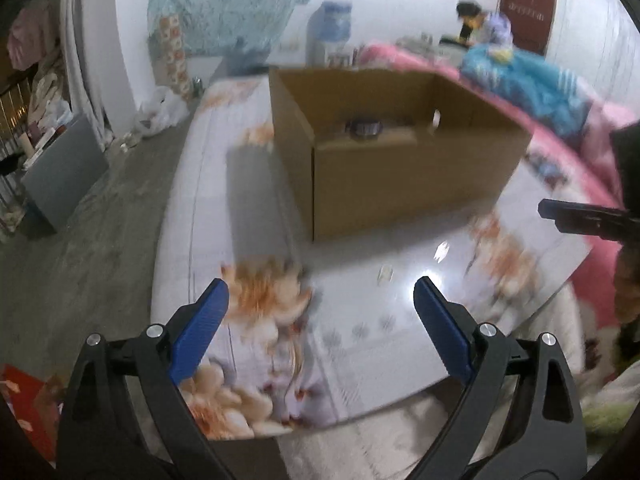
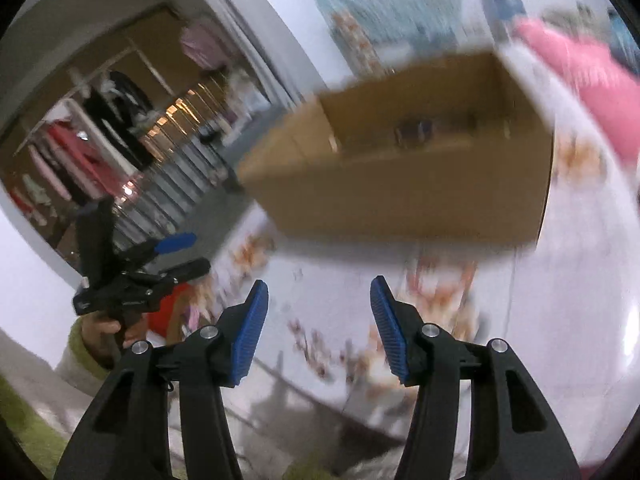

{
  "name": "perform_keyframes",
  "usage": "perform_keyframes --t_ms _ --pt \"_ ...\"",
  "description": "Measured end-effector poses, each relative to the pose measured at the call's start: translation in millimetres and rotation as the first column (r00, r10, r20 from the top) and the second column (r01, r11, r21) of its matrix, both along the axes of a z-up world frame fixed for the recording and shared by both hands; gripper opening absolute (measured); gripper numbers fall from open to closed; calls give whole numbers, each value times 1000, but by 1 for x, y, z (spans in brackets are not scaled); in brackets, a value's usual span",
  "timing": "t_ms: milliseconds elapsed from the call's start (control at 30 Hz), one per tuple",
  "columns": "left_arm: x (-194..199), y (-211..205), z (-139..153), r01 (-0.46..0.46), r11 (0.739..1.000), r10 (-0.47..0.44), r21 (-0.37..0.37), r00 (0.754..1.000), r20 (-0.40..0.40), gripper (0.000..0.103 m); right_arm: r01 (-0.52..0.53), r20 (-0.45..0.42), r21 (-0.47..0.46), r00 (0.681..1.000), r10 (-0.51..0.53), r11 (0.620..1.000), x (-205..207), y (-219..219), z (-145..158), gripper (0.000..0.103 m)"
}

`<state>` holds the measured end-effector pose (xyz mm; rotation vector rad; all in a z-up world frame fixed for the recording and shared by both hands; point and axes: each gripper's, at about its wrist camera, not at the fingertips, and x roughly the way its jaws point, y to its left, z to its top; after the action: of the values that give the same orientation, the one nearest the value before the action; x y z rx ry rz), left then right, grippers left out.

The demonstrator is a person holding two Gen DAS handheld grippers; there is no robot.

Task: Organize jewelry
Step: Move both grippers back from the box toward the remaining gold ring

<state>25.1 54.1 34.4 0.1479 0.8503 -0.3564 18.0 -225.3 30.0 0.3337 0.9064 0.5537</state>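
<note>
Inside box [image 1: 400, 148], perhaps dark jewelry [image 1: 363, 128].

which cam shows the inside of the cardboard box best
The left wrist view. The cardboard box is only mildly blurred there, and its open top shows a small dark object on the floor. The right wrist view shows the box tilted and heavily smeared, the object just a dark smudge.

An open brown cardboard box [image 1: 400, 168] stands mid-way on the glossy floral-printed board [image 1: 360, 320], blocking the far half; the near strip before it lies free but for two small pale pieces [image 1: 440, 251]; a rumpled pink blanket [image 1: 576, 152] hems the right edge.
</note>
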Motion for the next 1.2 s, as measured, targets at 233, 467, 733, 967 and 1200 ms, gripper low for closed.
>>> perform_keyframes --t_ms 233,467,733,967,1200 --pt "-19 -15 -47 57 997 -54 48 996 -72 90 30 -112 -87 993 -40 996 -13 21 -39 52" --pt "-7 -16 -58 41 998 -46 -58 995 -89 90 71 -95 -172 992 -88 983 -9 38 -35 52" --pt "18 -37 -64 35 998 -40 -54 994 -104 90 106 -65 -287 989 -130 952 -3 49 -22 49" --pt "23 -56 -67 96 995 -92 25 988 -122 90 143 -54 -307 984 -167 941 0 35 -11 48" --pt "23 -63 -70 88 995 -83 48 991 -104 95 136 -39 -315 987 -156 939 3 25 -12 48"
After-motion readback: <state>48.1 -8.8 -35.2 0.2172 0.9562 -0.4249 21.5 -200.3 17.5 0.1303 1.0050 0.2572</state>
